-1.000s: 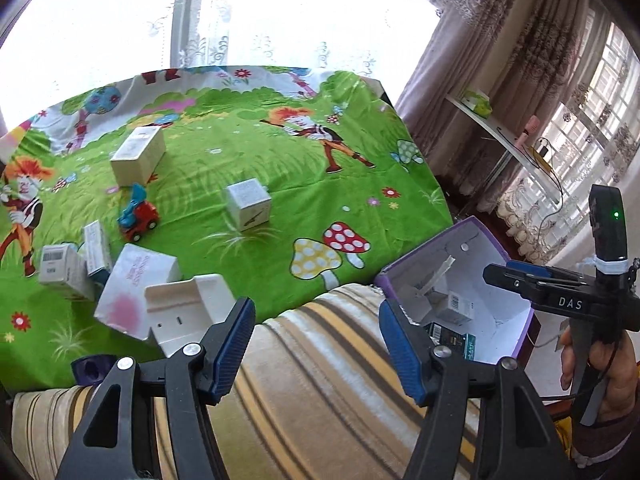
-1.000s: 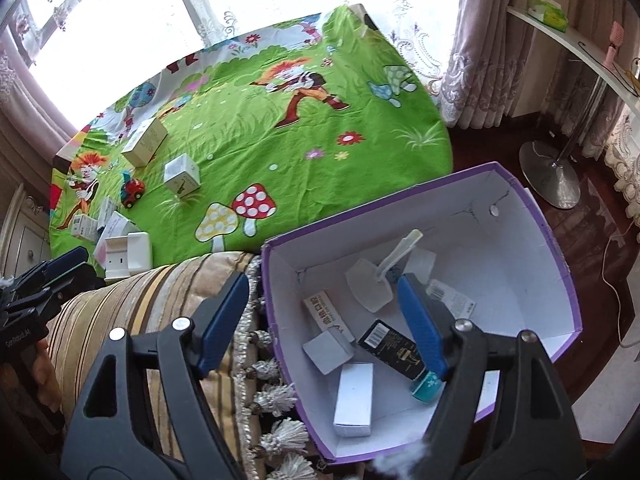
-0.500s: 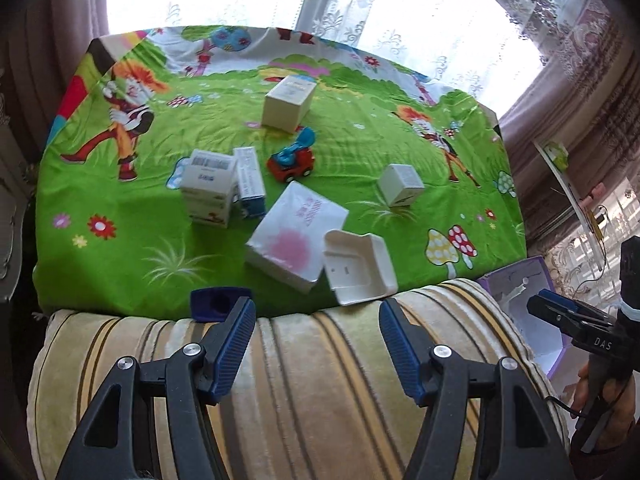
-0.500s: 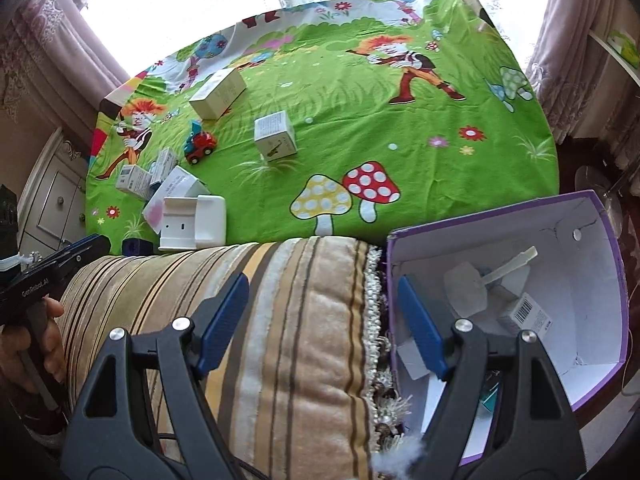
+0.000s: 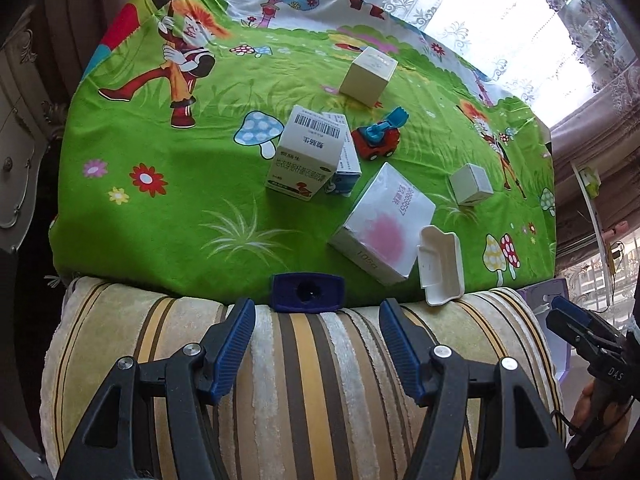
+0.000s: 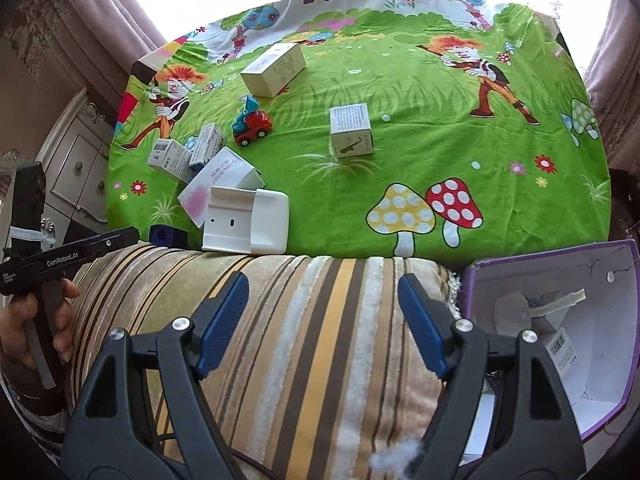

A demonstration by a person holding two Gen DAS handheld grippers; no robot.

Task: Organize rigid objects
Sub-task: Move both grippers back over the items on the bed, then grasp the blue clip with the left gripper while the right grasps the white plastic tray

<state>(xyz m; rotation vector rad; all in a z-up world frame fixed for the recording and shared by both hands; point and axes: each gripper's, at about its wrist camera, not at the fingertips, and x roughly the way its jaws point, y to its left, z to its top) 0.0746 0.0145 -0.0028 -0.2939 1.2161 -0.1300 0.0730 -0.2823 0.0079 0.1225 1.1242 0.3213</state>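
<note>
Hovering over a plush striped cushion [image 5: 312,380], the left gripper [image 5: 316,344] has its ribbed blue fingers spread wide with nothing between them; the right gripper [image 6: 322,324] is equally spread and empty above the same velvety fabric. Past the cushion's edge, a smooth green cartoon-print cloth [image 5: 180,208] carries the rigid objects. A dark blue plastic block with a round hole [image 5: 307,293] sits at lower centre of the left view, touching the cushion line. A white moulded plastic holder [image 6: 246,222] lies just beside a glossy white carton with a pink blot [image 5: 384,226]. Mid-frame stand a barcoded medicine box [image 5: 306,154], a red and blue toy truck [image 5: 378,136], a small cube box [image 6: 352,130] and a longer cream carton [image 6: 274,69]. At lower right of the right view, a purple-walled cardboard bin [image 6: 608,340] is cut off by the frame; its contents are partly hidden behind the gripper
</note>
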